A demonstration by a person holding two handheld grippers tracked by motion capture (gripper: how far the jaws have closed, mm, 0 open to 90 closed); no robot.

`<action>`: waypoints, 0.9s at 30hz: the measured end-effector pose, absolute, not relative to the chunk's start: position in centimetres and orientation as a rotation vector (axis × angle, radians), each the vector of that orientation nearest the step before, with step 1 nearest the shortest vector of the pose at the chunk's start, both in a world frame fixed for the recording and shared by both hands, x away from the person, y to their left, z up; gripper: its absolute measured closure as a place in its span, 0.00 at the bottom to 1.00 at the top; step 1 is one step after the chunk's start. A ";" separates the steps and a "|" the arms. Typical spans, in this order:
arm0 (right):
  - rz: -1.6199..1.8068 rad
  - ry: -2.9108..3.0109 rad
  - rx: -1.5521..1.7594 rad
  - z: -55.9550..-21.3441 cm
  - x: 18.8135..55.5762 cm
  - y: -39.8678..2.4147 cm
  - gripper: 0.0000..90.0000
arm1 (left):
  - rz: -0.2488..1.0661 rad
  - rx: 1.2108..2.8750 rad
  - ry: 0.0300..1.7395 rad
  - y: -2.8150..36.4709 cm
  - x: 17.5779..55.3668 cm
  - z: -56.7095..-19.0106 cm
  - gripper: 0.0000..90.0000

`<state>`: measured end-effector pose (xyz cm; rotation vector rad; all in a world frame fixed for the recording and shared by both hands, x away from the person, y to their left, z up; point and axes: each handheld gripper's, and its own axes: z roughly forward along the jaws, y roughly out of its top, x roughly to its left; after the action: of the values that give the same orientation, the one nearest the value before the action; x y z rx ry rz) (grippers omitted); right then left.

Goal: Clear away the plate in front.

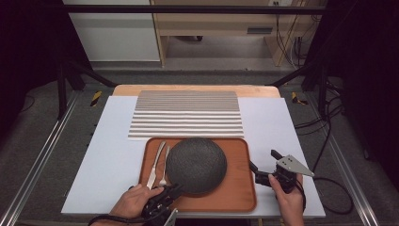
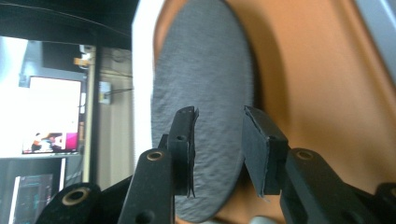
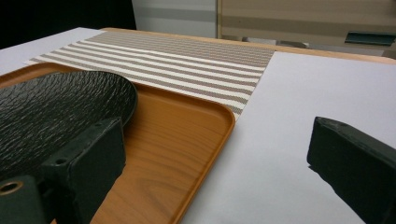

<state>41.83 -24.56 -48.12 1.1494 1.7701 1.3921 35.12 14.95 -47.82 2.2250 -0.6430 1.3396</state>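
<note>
At the tray's [image 1: 237, 200] near edge, the left gripper [image 1: 173, 189] straddles the near rim of a dark round plate [image 1: 196, 165], one jaw above and one below; a slim gap remains, so it looks not yet clamped. The step seems to be taking hold of the plate; next calls for closing, then lifting. The plate lies flat mid-tray, round, no long axis. Right gripper [image 1: 261, 163], jaws wide and empty, waits off the tray's right edge. Beyond lies a striped placemat [image 1: 186, 114].
</note>
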 end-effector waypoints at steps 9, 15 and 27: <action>1.389 1.775 1.146 -48.1 41.9 -24.5 0.05 | 1.398 2.188 -0.576 14.8 36.8 -46.2 0.72; 1.390 1.776 1.144 -48.2 41.9 -24.5 0.05 | 1.435 2.189 -0.528 14.5 37.8 -45.9 0.69; 1.390 1.774 1.147 -48.2 41.9 -24.5 0.05 | 1.466 2.183 -0.422 14.4 39.5 -45.2 0.64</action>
<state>41.91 -24.54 -48.18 1.1465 1.7744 1.3903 39.50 14.45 -45.23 2.1832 -0.4222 1.4659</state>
